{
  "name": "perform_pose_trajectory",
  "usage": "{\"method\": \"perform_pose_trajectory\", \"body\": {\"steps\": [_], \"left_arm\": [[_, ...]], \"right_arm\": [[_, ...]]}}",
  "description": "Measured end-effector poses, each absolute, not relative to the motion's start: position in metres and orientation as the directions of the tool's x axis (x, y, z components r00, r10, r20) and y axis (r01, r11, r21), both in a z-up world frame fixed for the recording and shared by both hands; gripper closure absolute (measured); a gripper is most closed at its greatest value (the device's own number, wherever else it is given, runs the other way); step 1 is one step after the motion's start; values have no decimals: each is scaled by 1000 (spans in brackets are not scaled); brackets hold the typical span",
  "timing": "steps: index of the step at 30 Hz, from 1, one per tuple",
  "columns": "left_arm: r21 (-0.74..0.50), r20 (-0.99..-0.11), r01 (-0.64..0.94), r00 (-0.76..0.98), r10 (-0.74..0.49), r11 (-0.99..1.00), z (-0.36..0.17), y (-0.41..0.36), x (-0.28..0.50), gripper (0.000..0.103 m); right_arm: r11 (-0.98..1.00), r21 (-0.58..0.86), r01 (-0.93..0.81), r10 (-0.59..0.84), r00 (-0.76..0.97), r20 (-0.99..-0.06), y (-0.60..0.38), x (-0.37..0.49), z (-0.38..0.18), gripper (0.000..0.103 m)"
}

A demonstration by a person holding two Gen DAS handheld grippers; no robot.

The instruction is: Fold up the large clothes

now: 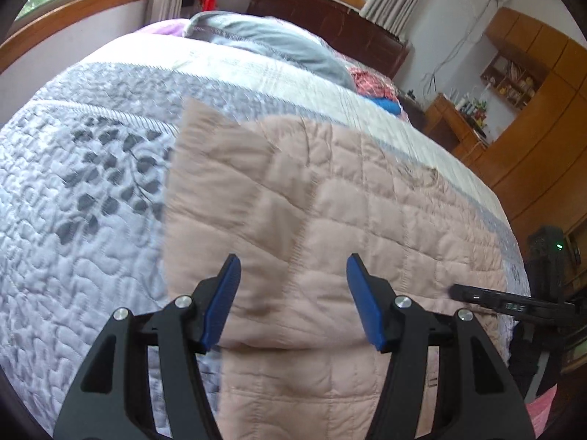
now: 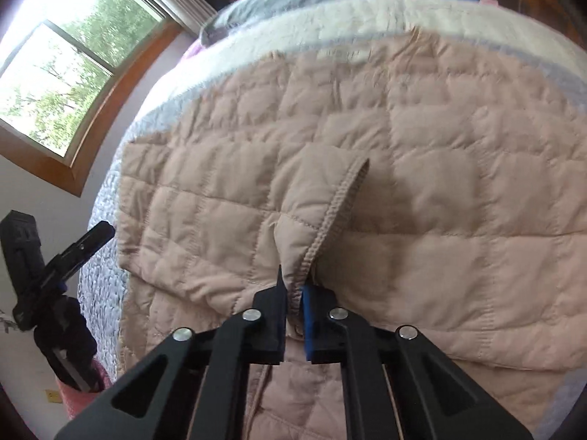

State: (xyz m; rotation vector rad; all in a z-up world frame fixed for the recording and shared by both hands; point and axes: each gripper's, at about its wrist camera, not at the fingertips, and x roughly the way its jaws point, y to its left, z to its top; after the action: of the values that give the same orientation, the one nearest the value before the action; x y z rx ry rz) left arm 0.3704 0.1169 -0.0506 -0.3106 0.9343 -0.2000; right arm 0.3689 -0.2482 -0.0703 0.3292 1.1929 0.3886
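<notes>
At the bottom centre of the right wrist view, the right gripper [image 2: 293,293] is seen clenched on a stitched cuff edge of the pink quilted jacket [image 2: 422,168], the hem being pinched between the black and blue fingers [image 2: 307,315]. It is judged that a sleeve is being carried across the body for a fold; the step would be done well if the cuff were kept taut and low, laid straight across the quilting, and let go only once flat, so that no bunching is trapped beneath. In the left wrist view the left gripper [image 1: 293,293] is seen released, its blue fingers [image 1: 223,304] spread apart above the jacket with nothing between them; contact with the cloth cannot be told. Further off, the jacket is spread on the grey patterned bed [image 1: 91,190], and beyond it a grey pillow [image 1: 264,44] lies at the upper centre.
</notes>
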Motion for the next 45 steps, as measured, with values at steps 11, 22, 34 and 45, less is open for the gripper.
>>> {"method": "perform_pose_trajectory", "body": {"steps": [11, 22, 34, 45], "left_arm": [[-342, -734, 92, 595, -327, 935, -41, 90, 387, 44], [-304, -825, 112, 465, -321, 946, -102, 46, 425, 45], [-246, -799, 134, 533, -279, 960, -69, 33, 402, 45], [-218, -847, 172, 456, -274, 961, -104, 10, 414, 44]], "right_arm": [[942, 333, 30, 273, 504, -819, -343, 347, -25, 97], [949, 305, 85, 240, 436, -868, -344, 359, -88, 94], [966, 245, 78, 168, 529, -832, -341, 329, -43, 84], [969, 239, 61, 189, 438, -879, -316, 352, -97, 88]]}}
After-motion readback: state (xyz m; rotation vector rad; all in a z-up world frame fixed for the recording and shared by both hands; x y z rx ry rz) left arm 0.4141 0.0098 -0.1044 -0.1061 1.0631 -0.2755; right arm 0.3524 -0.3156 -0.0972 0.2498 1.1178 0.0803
